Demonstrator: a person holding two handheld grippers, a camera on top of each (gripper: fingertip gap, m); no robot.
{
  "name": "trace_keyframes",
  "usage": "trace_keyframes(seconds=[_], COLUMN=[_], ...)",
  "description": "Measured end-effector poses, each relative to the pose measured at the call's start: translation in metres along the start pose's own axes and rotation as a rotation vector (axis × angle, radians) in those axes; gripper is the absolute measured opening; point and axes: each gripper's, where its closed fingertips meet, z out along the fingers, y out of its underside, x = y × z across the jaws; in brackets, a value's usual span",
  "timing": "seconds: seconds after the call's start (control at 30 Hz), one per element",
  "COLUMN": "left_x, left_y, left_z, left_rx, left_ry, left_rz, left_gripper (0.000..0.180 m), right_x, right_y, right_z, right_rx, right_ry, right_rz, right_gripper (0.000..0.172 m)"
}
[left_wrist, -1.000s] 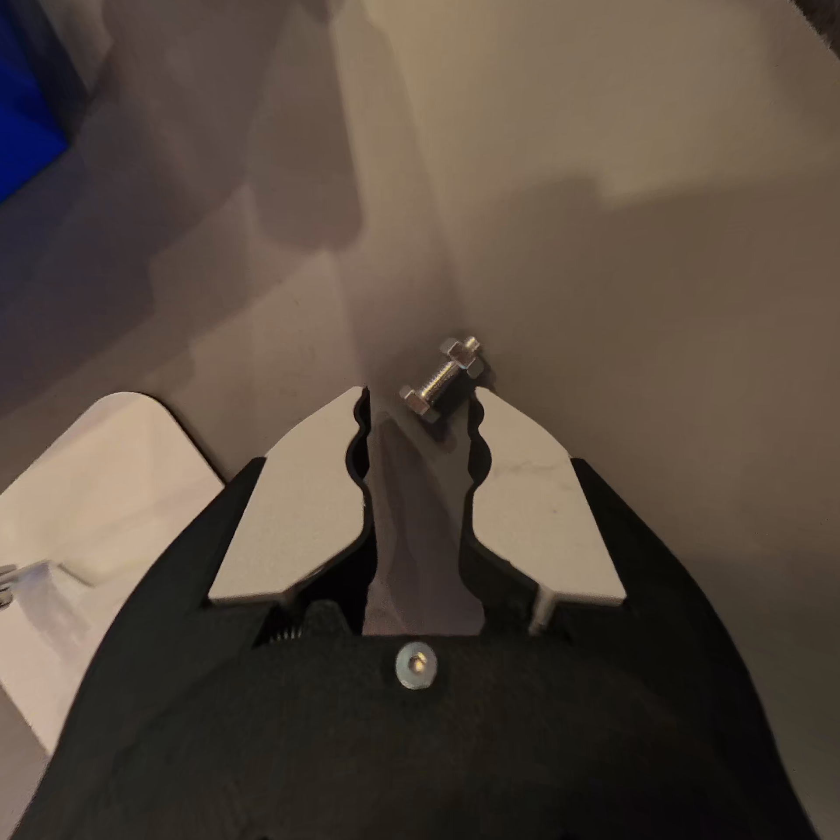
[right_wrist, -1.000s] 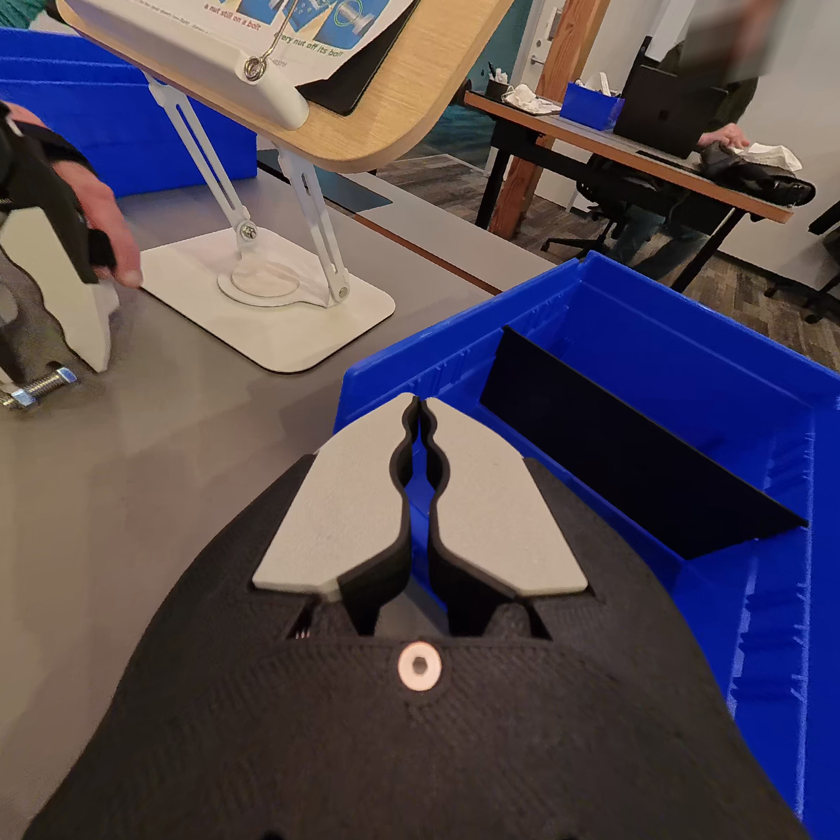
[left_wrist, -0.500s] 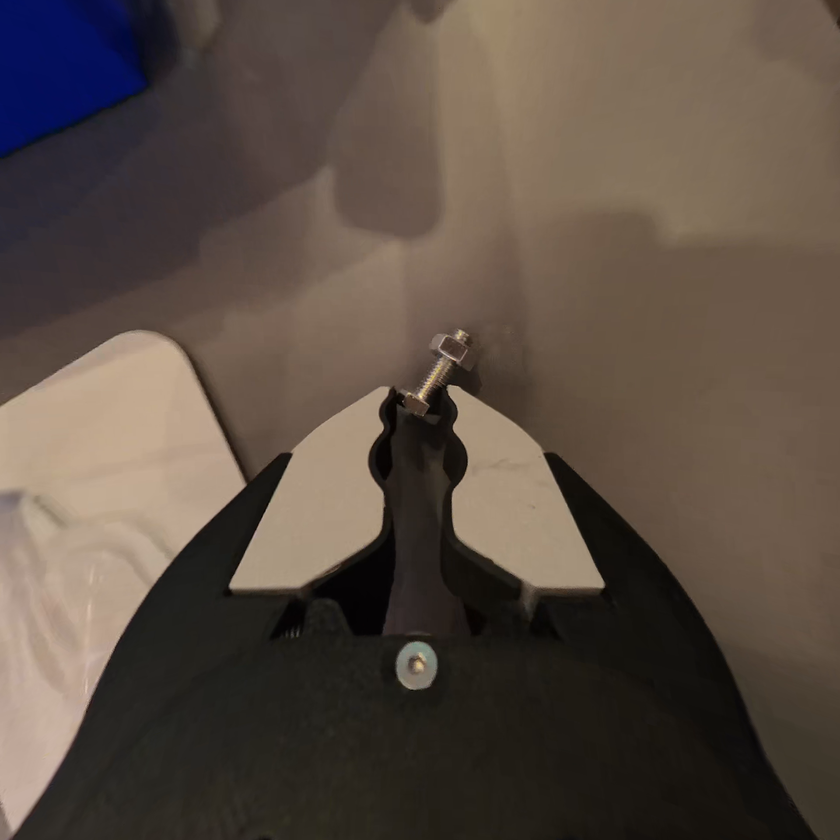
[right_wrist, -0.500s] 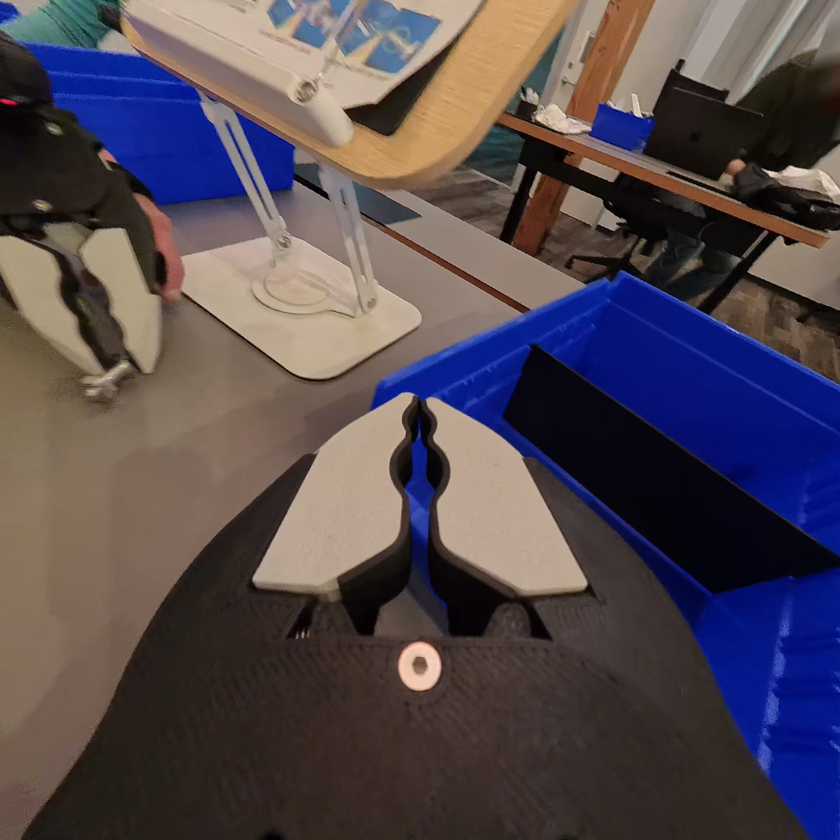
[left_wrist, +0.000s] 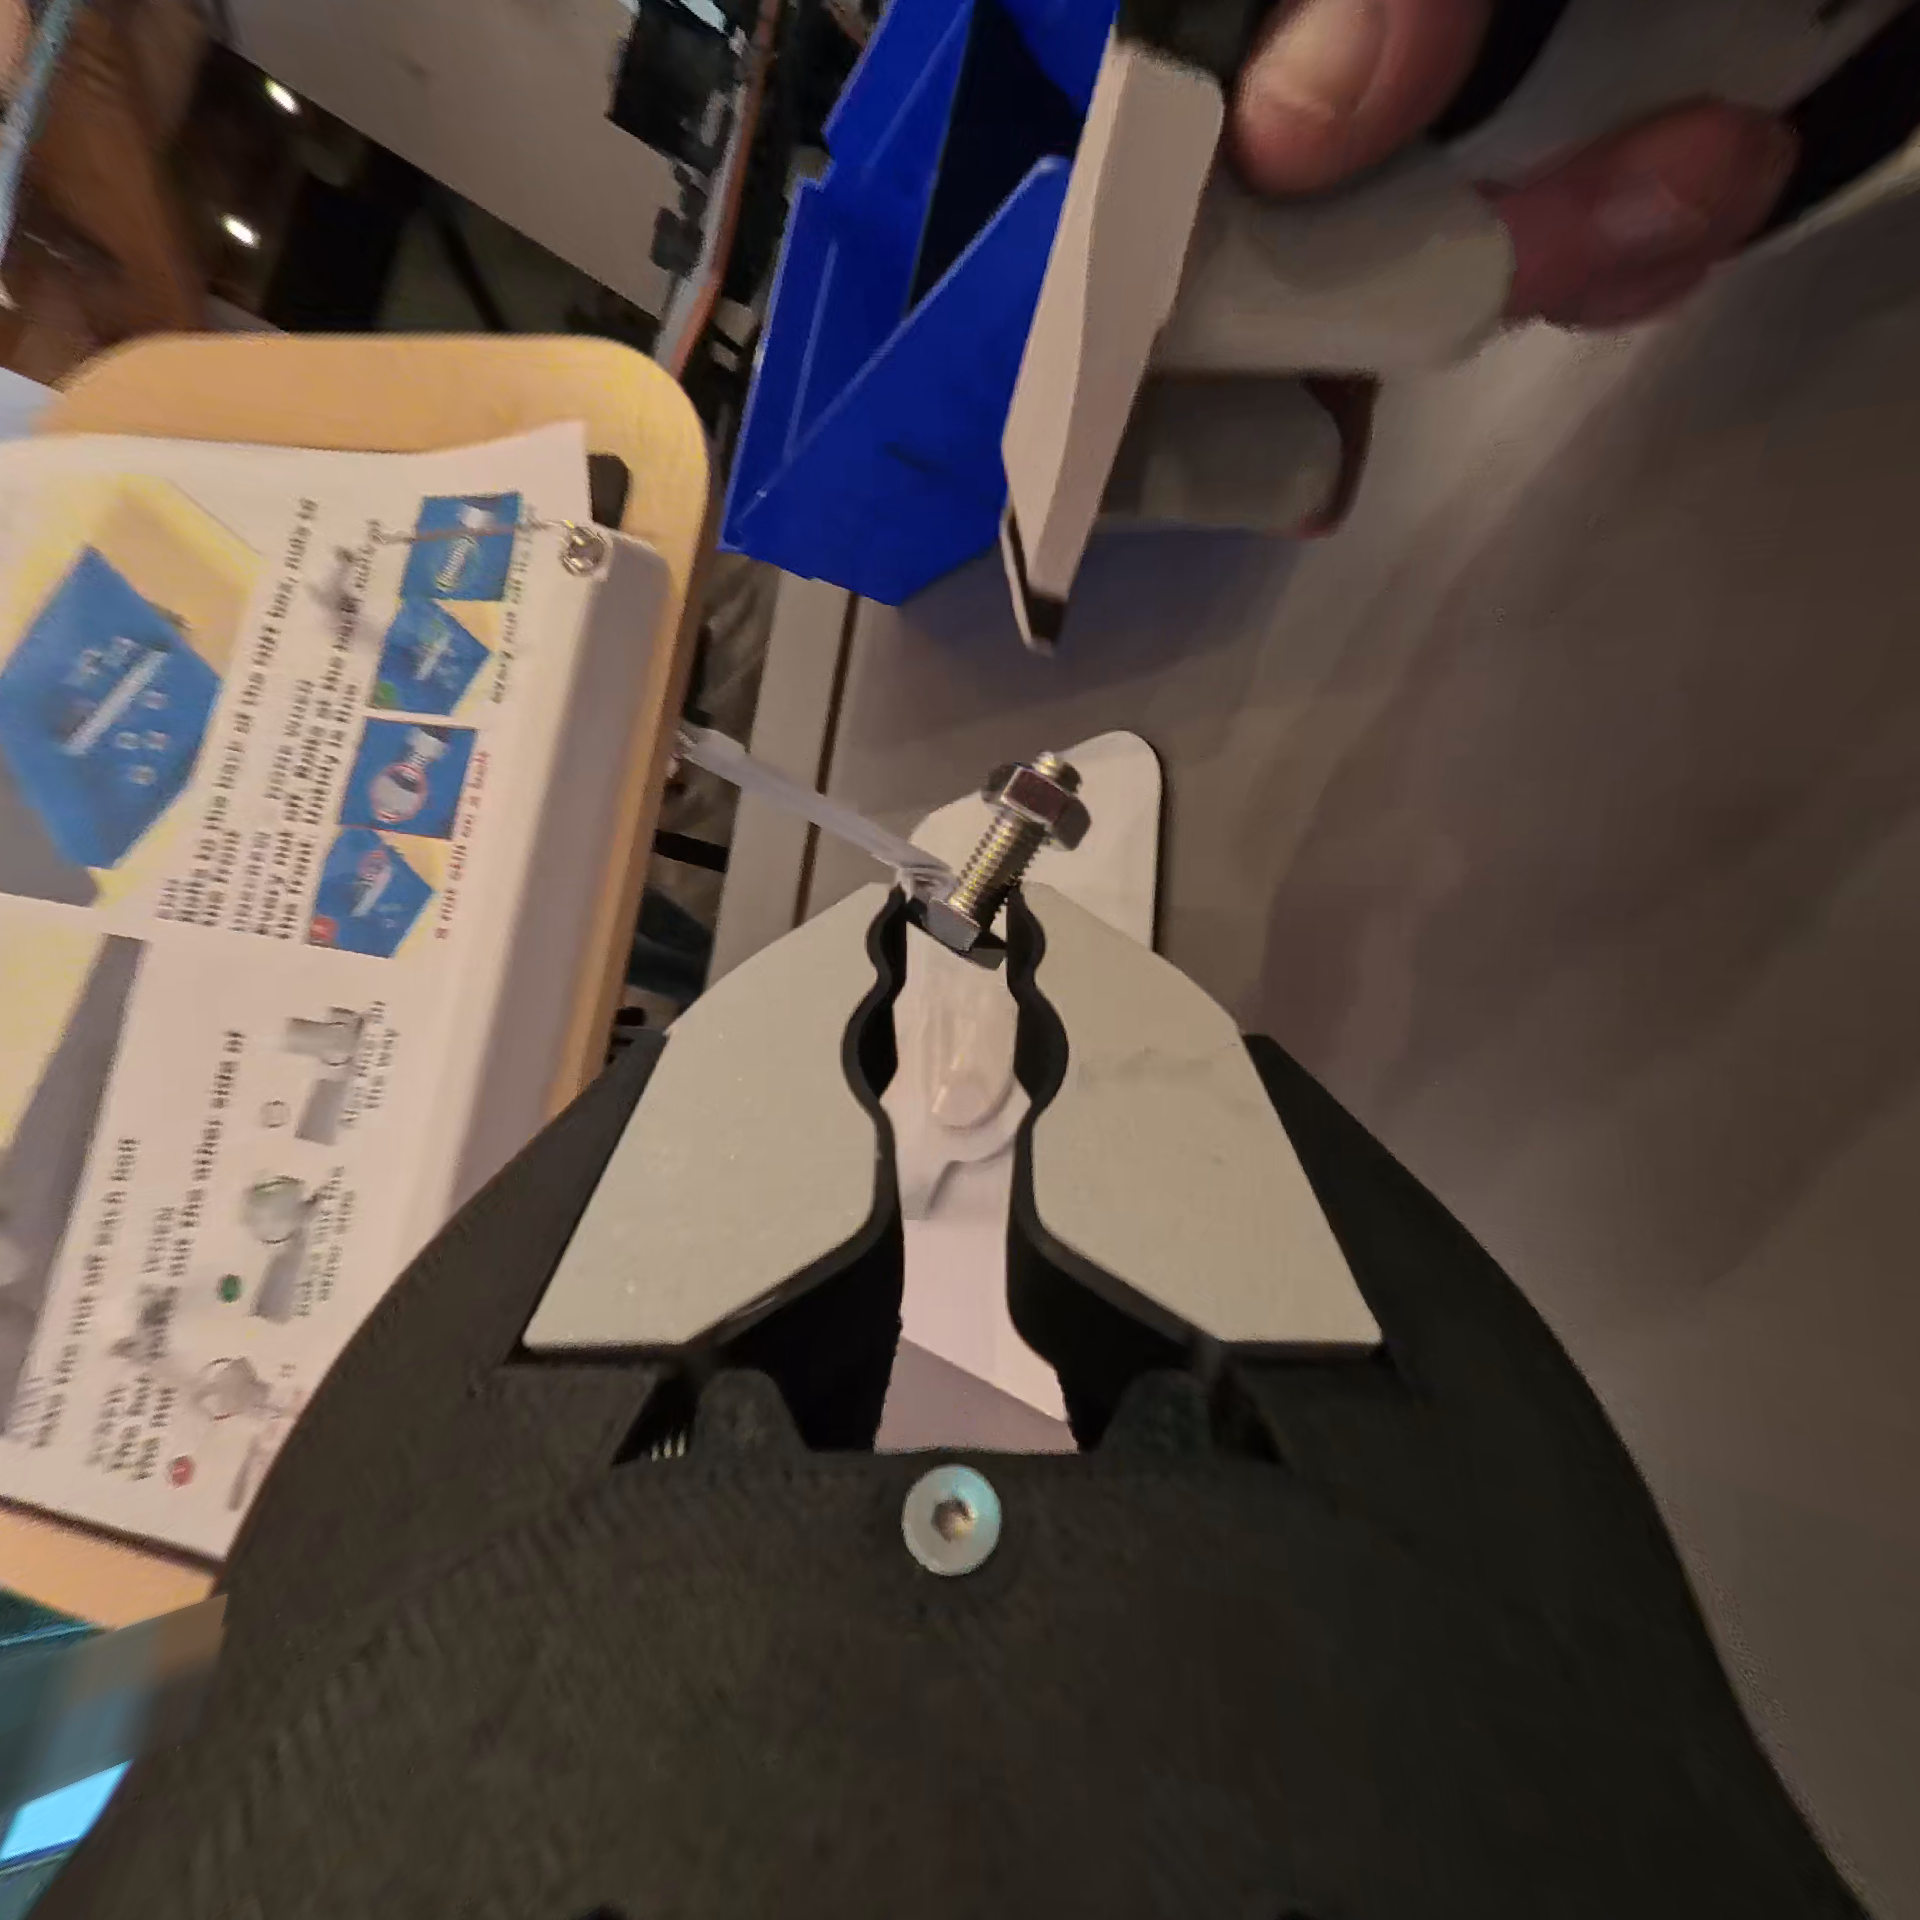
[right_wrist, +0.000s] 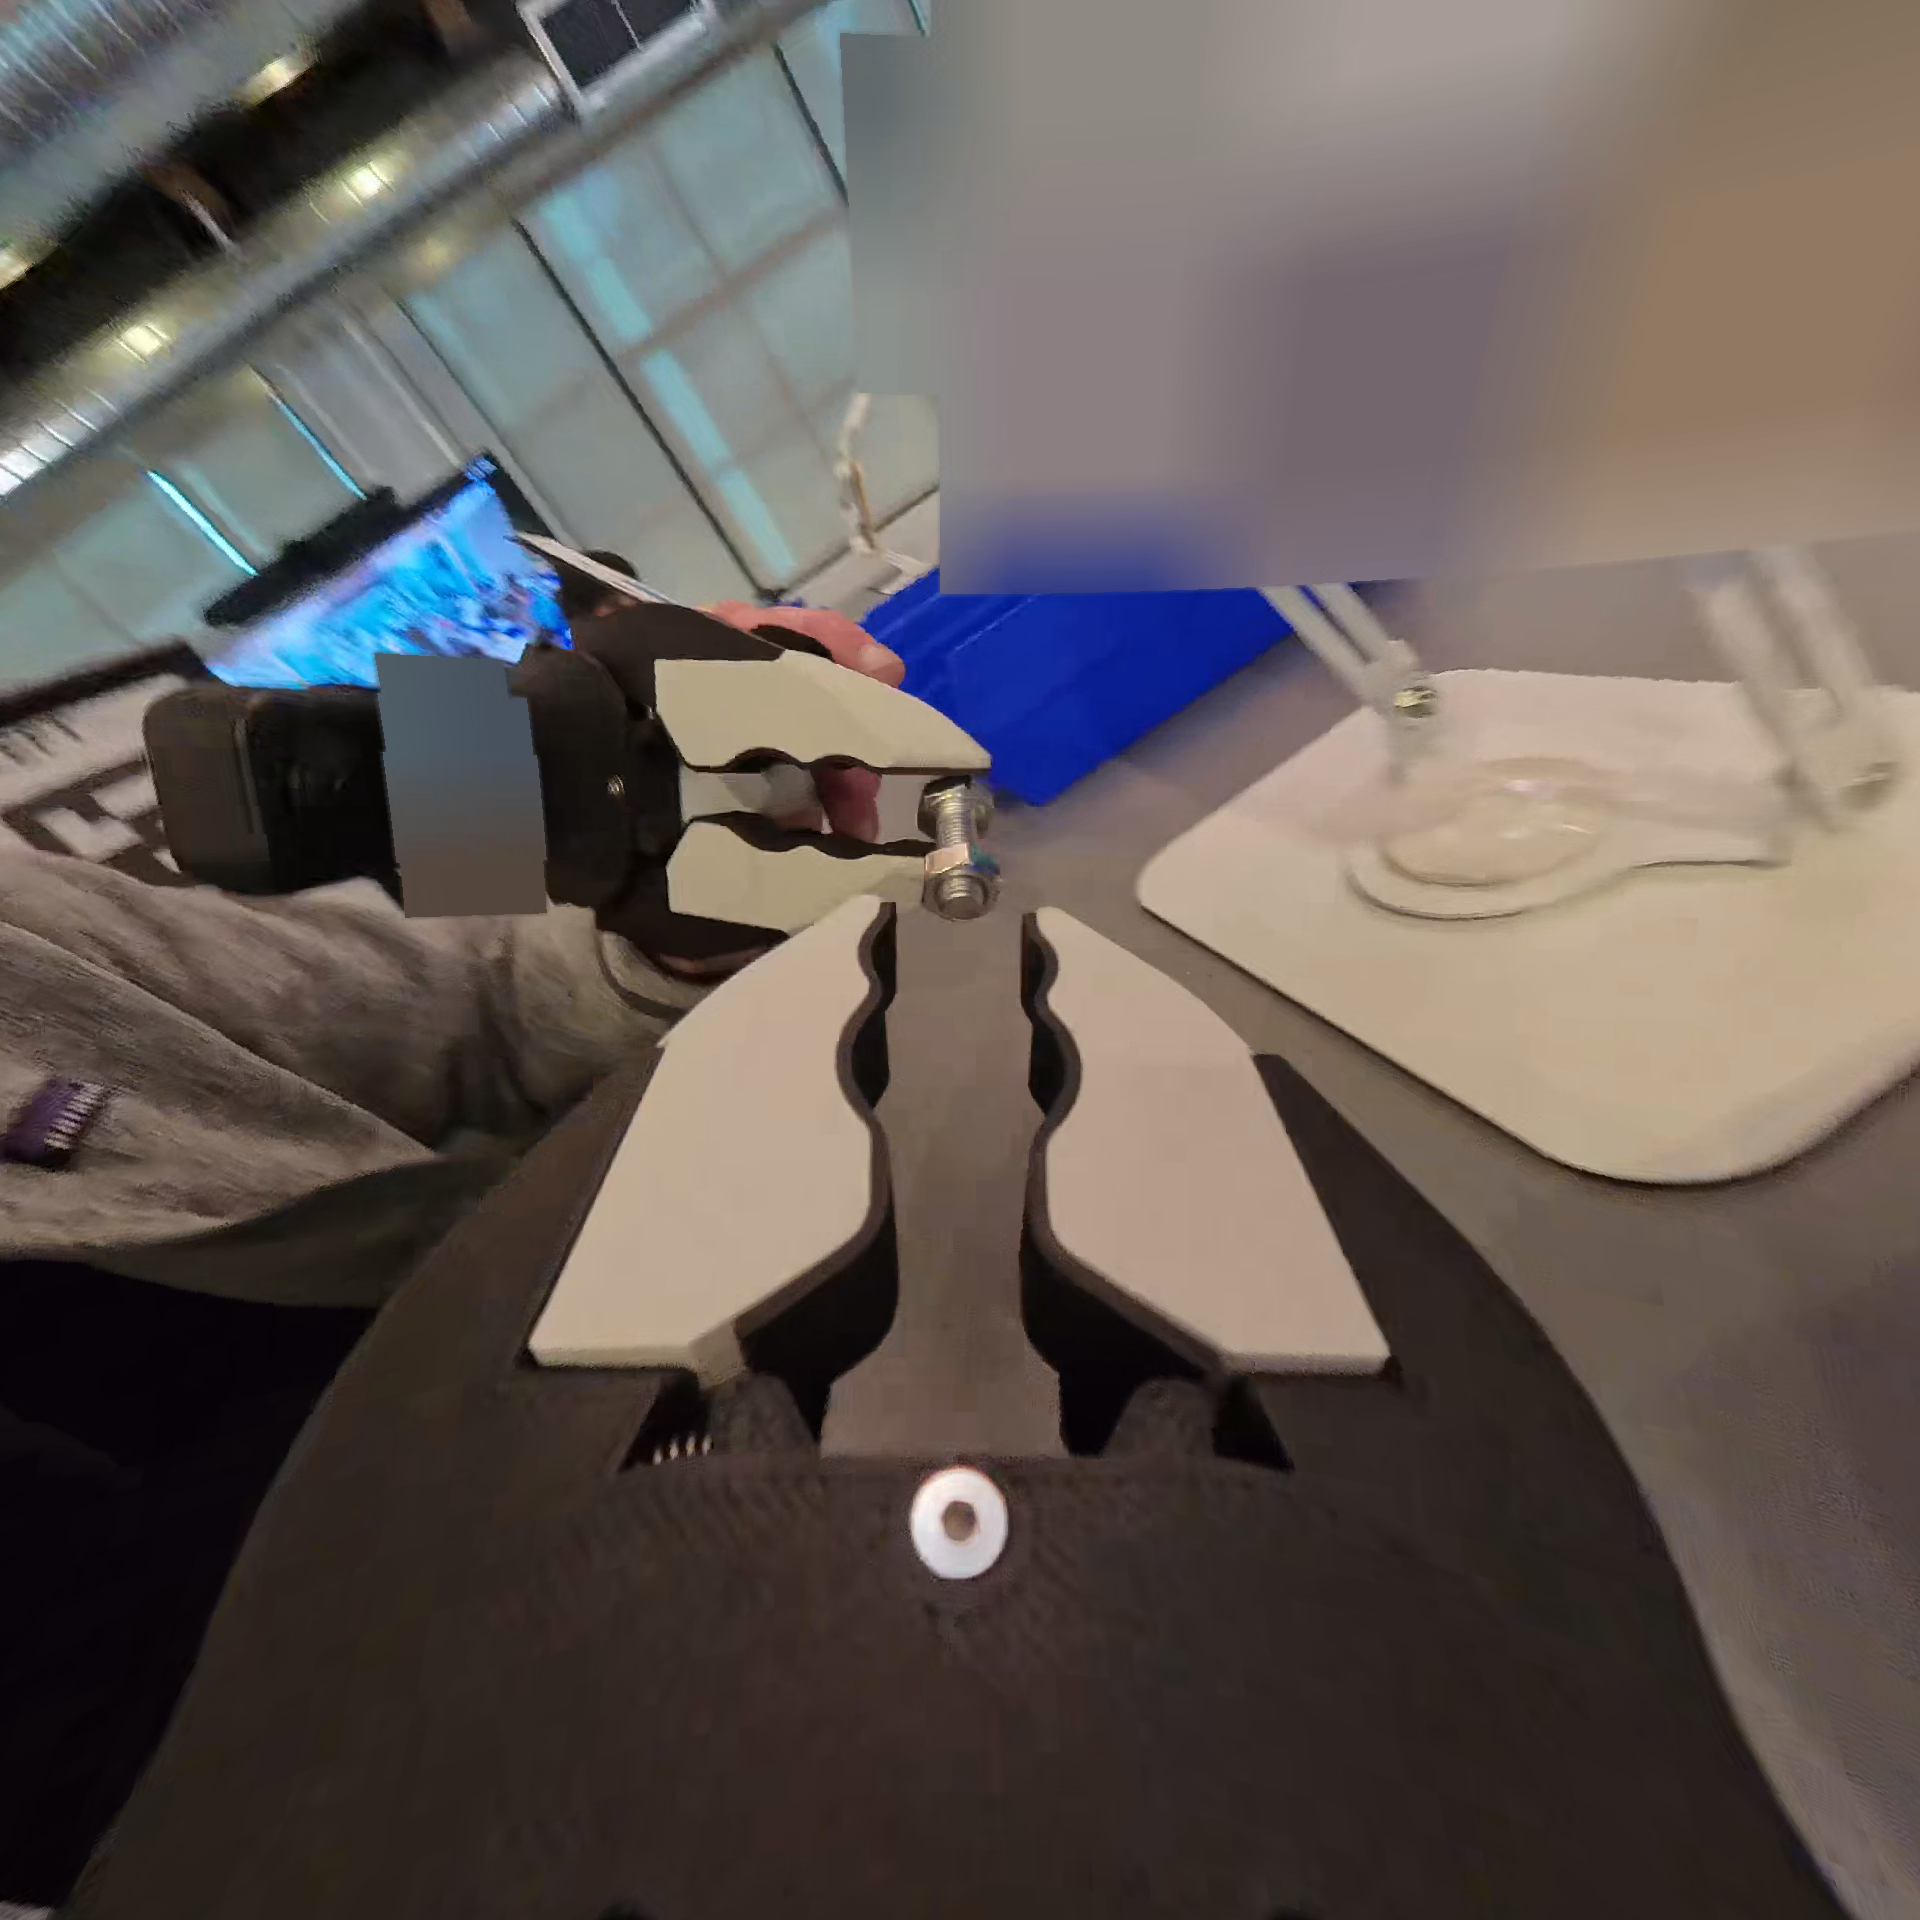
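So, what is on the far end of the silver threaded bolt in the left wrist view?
A silver hex nut sits on the silver threaded bolt. The left hand-held gripper clamps the bolt's head, so part of the head is hidden.

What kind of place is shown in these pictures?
Probably an office-like workshop or lab. A grey table carries blue parts bins and a stand holding an illustrated instruction sheet. A wall screen glows behind, and the left gripper holds a bolt.

One bolt (left_wrist: 982, 878); one nut (left_wrist: 1042, 798) threaded on it; two grippers, left gripper (left_wrist: 951, 920), right gripper (right_wrist: 956, 920); one blue bin (left_wrist: 894, 343); one white stand base (right_wrist: 1558, 935); one printed sheet (left_wrist: 260, 831).
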Motion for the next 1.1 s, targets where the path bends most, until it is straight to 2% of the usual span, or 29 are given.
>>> trace_keyframes(seconds=[0.03,0.27,0.37,0.53,0.67,0.73,0.83,0.93,1.1], left_x=[-0.002,-0.011,-0.012,-0.012,-0.010,-0.004,-0.006,0.003,0.015], left_y=[-0.003,-0.017,-0.018,-0.019,-0.022,-0.026,-0.025,-0.026,-0.030], left_z=[-0.001,-0.010,-0.011,-0.011,-0.013,-0.018,-0.023,-0.027,-0.025], left_rx=[0.006,0.013,0.013,0.021,0.075,0.122,0.153,0.202,0.242], left_ry=[-0.024,-0.177,-0.204,-0.197,-0.107,-0.001,0.108,0.216,0.257], left_rz=[0.017,0.160,0.184,0.166,0.108,0.066,-0.051,-0.077,-0.071], left_gripper=[0.017,0.018,0.017,0.017,0.020,0.028,0.035,0.041,0.032], right_x=[-0.002,-0.015,-0.018,-0.018,-0.019,-0.019,-0.026,-0.033,-0.038], right_y=[0.003,0.000,-0.006,-0.006,-0.007,-0.007,-0.005,-0.003,0.009], right_z=[0.007,0.030,0.032,0.031,0.030,0.028,0.024,0.020,0.023], right_rx=[0.006,0.107,0.146,0.126,0.087,0.042,-0.031,-0.072,-0.129], right_ry=[-0.027,-0.228,-0.270,-0.239,-0.220,-0.196,-0.227,-0.291,-0.352], right_rz=[0.039,0.280,0.313,0.259,0.195,0.121,0.048,0.035,0.078], right_gripper=[0.024,0.025,0.020,0.019,0.019,0.020,0.020,0.020,0.020])
